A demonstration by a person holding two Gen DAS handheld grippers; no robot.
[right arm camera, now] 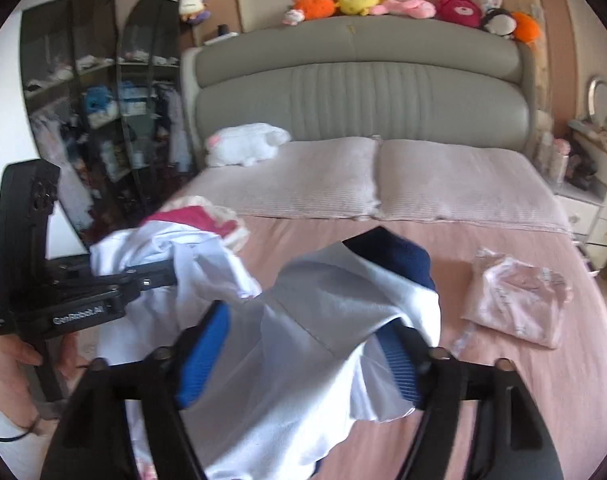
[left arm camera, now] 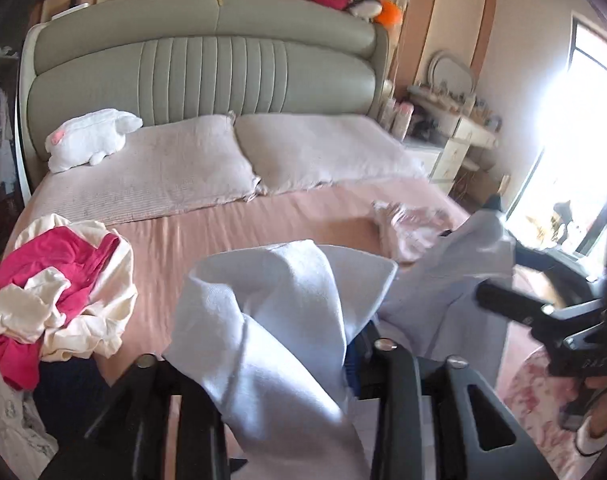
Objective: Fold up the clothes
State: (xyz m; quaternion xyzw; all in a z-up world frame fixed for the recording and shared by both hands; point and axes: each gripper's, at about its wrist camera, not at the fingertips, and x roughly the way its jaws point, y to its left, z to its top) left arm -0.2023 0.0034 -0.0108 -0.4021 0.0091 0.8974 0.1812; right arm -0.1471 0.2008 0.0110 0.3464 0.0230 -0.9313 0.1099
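**Pale blue garment held up over the foot of the bed, between both grippers**

The pale blue garment hangs bunched over the pink bed, near its foot edge. The right gripper has its fingers spread wide, cloth draped between the blue pads rather than pinched. The left gripper has cloth between its fingers too, but whether they press on it I cannot tell. To fold well, each gripper likely needs a firm pinch on a separate corner, then a pull apart so the cloth lies flat. Counted: one folded pink garment near the right edge, one unsorted pile at the left edge, two pillows, one white plush.
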